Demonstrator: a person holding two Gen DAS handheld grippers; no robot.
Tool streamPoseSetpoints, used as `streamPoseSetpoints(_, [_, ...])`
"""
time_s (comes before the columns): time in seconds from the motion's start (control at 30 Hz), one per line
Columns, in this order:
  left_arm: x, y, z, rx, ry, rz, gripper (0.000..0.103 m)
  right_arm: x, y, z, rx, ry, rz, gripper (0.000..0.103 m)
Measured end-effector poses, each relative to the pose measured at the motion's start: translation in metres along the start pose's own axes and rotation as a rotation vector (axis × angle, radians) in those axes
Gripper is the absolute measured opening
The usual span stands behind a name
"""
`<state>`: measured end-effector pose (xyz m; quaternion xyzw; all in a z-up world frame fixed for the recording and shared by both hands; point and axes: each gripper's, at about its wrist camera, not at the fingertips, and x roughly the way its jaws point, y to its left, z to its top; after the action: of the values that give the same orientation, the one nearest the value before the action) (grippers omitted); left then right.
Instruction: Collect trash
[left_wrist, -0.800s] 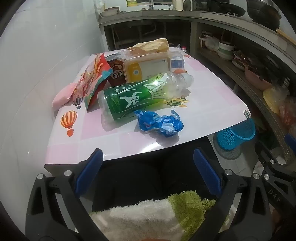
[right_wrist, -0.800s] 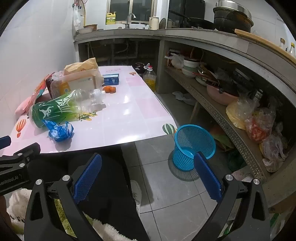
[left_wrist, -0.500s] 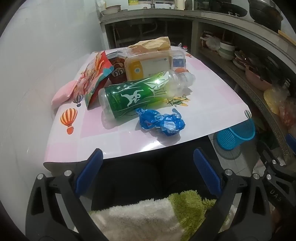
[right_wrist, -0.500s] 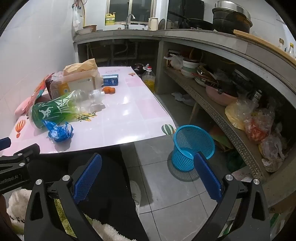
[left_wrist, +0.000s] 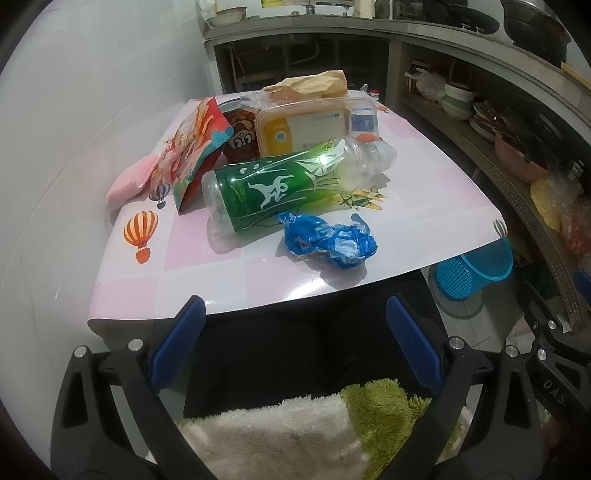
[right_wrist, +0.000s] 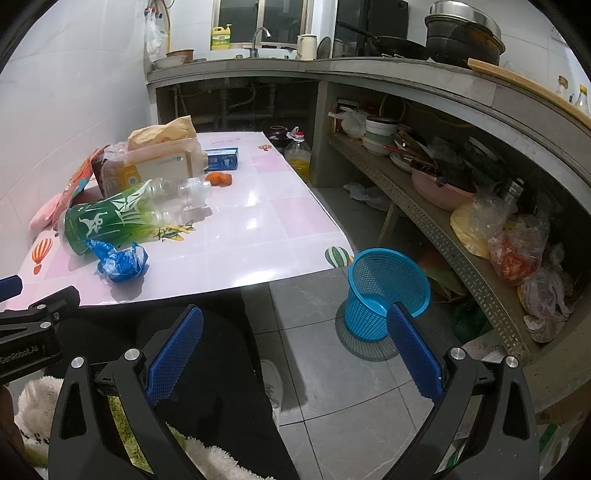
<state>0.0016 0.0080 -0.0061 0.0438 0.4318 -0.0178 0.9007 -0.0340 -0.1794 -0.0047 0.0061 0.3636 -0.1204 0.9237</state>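
Note:
Trash lies on the pink table (left_wrist: 236, 280): a crumpled blue wrapper (left_wrist: 328, 240) near the front edge, a green-labelled plastic bottle (left_wrist: 291, 184) on its side behind it, a red snack bag (left_wrist: 195, 147), and a clear plastic box (left_wrist: 314, 125). The wrapper (right_wrist: 120, 260) and bottle (right_wrist: 125, 218) also show in the right wrist view. A blue mesh bin (right_wrist: 384, 291) stands on the floor right of the table. My left gripper (left_wrist: 295, 350) is open and empty, short of the table's front edge. My right gripper (right_wrist: 295, 354) is open and empty above the floor, left of the bin.
A pink sponge (left_wrist: 127, 182), a brown paper bag (left_wrist: 314, 83), a small blue box (right_wrist: 221, 158) and an orange scrap (right_wrist: 219, 178) lie on the table. A shelf (right_wrist: 443, 229) of dishes and bags runs along the right. An oil bottle (right_wrist: 297, 155) stands on the floor.
The left gripper has edged slightly forward toward the table; the trash looks a little nearer. The right gripper has hardly moved. Both stay open.

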Motion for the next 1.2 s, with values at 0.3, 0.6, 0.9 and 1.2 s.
streamPoseSetpoints(0.3, [0.0019,0.0011,-0.0004,-0.004,0.006,0.006,0.094,-0.0006,-0.0003,0.0001,0.001,-0.001,0.0,0.097])
streamPoseSetpoints(0.6, [0.0026,0.0033,0.0,-0.007,0.005,0.007,0.094,0.0008,0.0008,0.0,0.003,0.0,0.001,0.097])
streamPoseSetpoints(0.9, [0.0035,0.0073,0.0013,-0.016,0.004,0.009,0.094,0.001,0.001,-0.0001,0.003,-0.002,0.001,0.097])
streamPoseSetpoints(1.2, [0.0051,0.0093,0.003,-0.02,0.005,0.01,0.094,0.0029,0.0069,0.0006,0.0,-0.002,0.0,0.097])
